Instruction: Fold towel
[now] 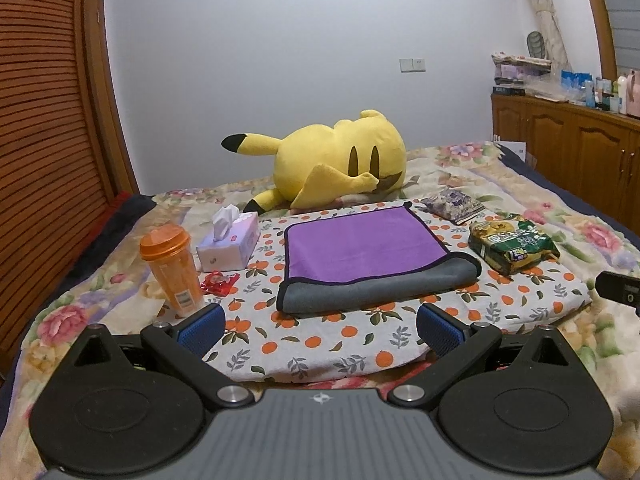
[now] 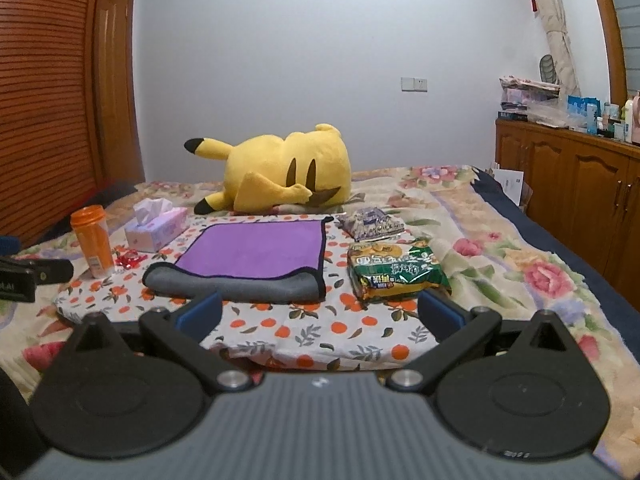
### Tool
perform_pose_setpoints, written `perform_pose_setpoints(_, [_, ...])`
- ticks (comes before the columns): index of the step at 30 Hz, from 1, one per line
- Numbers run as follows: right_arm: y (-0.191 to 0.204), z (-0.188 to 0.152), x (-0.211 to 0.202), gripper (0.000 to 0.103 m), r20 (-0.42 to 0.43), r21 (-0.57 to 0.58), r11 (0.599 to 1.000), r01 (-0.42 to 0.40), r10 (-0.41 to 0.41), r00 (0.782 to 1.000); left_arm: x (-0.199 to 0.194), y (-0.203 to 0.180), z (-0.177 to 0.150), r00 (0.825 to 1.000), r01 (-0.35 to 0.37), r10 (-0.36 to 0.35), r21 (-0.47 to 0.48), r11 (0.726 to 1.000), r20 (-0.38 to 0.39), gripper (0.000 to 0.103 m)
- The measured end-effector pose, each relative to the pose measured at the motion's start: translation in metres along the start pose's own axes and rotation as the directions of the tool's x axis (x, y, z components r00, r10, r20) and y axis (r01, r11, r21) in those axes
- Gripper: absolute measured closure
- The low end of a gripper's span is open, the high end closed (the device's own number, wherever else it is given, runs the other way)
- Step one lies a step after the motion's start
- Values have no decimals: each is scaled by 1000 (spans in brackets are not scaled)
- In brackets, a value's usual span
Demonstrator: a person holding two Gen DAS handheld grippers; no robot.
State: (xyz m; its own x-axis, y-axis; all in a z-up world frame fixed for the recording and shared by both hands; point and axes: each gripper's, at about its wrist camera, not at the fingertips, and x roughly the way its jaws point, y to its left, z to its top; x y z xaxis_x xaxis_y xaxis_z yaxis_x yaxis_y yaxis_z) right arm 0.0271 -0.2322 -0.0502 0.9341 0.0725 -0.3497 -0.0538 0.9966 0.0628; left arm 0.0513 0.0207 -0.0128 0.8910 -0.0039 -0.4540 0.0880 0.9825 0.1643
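Observation:
A purple towel (image 1: pixel 360 244) with a grey underside lies on an orange-print cloth (image 1: pixel 320 344) on the bed, its near edge rolled over so the grey shows. It also shows in the right wrist view (image 2: pixel 256 250). My left gripper (image 1: pixel 320 326) is open and empty, hovering just short of the towel's near edge. My right gripper (image 2: pixel 320 314) is open and empty, near the towel's front right corner. Each gripper's tip shows at the edge of the other's view.
An orange cup (image 1: pixel 172 268), a tissue box (image 1: pixel 230 244) and a red wrapper (image 1: pixel 218 282) sit left of the towel. A green snack bag (image 1: pixel 514 246) and a purple packet (image 1: pixel 454 202) sit right. A yellow plush (image 1: pixel 336 162) lies behind. Wooden cabinets (image 1: pixel 568 144) stand at the right.

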Motion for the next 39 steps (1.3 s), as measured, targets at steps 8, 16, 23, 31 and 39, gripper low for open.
perform_pose_setpoints(8, [4,1,19,0,-32,-10,1000,-6,6,999,26,9,4,999,2,-1,6,1000,-38,0])
perform_pose_setpoints(16, [13,18,39,0,-49,-39,999,-24,22,999,52,21,7,997,5,-6,-10,1000,-72,0])
perform_pose_setpoints(23, [15,30,63,0,-40,-19,999,-28,27,999,74,28,13,997,0,0,0,1000,-83,0])
perform_pose_setpoints(31, [15,43,87,0,-34,-41,999,-28,26,999,105,35,21,996,0,-2,-18,1000,-92,0])
perform_pose_setpoints(39, [16,43,113,0,-66,-72,997,-36,31,997,141,39,26,994,10,-13,-23,1000,-107,0])
